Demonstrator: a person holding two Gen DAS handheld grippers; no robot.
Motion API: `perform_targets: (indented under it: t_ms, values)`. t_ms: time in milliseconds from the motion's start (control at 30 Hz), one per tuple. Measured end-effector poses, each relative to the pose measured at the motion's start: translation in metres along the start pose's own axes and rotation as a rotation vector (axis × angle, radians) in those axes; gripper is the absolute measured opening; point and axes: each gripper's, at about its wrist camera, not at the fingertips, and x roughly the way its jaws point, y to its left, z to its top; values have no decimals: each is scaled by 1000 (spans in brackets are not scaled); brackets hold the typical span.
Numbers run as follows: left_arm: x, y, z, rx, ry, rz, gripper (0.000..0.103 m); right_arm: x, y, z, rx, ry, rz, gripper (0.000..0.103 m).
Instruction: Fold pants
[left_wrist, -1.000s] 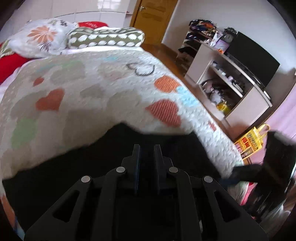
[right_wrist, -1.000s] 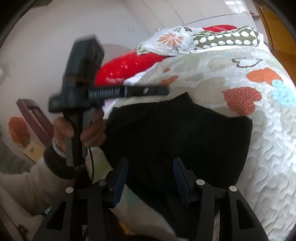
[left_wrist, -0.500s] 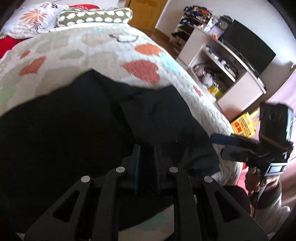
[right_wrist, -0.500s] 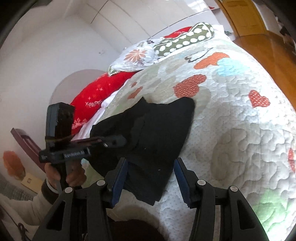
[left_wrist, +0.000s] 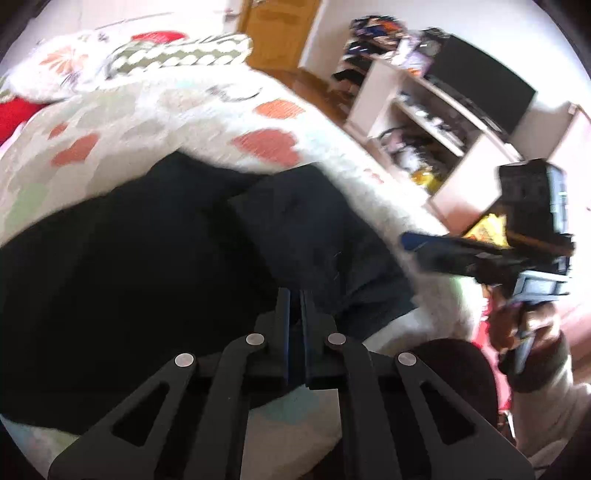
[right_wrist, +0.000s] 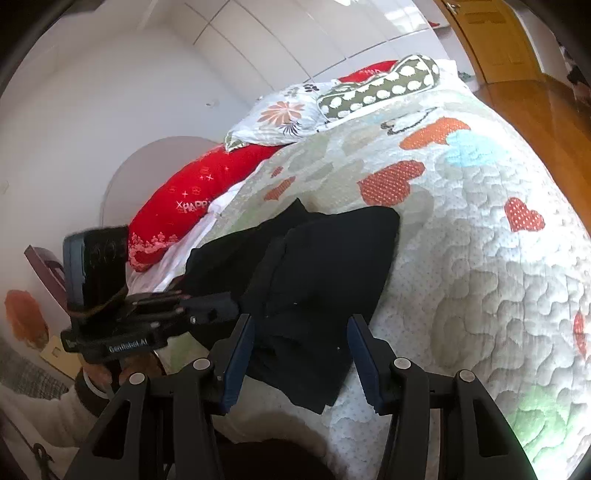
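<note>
Item: black pants (right_wrist: 314, 280), one pair, lying partly folded on my bed's heart-print quilt (right_wrist: 480, 258). Landmark for all places: the pants.

Position: at the near edge of the quilt, well short of the pillows (right_wrist: 332, 99) at its far end. A doubled panel lies on top toward the right side; its lower corner reaches nearly to the mattress edge.

Left gripper (left_wrist: 294, 295): fingers brought together, tips over the near edge of the pants. Whether a layer of cloth is pinched between them I cannot tell; the fabric is dark and the view is blurred.

Right gripper (right_wrist: 301, 332): fingers apart, nothing between the pads, hanging just above the near right corner of the pants.

Handling, as I judge it: soft, light, limp cloth; will sag and slide layer over layer rather than hold a crease. No fragility.

Recommended hold: pinch all layers at the two near corners of the doubled panel, so they travel together.
</note>
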Motion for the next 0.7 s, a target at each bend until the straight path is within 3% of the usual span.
perform_targets:
  t_ms: [133, 167, 267, 367, 467, 533, 600, 633, 667, 700]
  values:
    - [-2, 17, -5, -106, -6, -52, 5, 4, -6, -1, 30, 13, -18, 50]
    - [-3, 20, -5, -130, -13, -39, 14, 4, -7, -1, 36, 17, -20, 50]
    - [-3, 29, -5, -202, -29, -56, 60, 5, -9, -2, 32, 29, -40, 50]
    - [-3, 30, -2, -243, -55, -80, 64, 7, -12, -3, 39, 34, -38, 51]
    - [8, 26, 4, -256, -40, -79, 76, 11, -16, -5, 56, 48, -51, 51]
    - [26, 20, 6, -264, 6, -85, 76, 12, -18, -6, 64, 54, -57, 51]
    - [33, 9, 7, -225, -9, -52, 71, 9, -19, -6, 75, 47, -66, 51]
    - [35, 5, 7, -211, -2, -57, 59, 8, -18, -6, 77, 43, -68, 51]
    - [38, 3, 9, -205, 19, -57, 32, 6, -18, -5, 77, 37, -73, 51]
    - [37, 3, 11, -206, 30, -59, 26, 4, -17, -2, 72, 34, -80, 51]
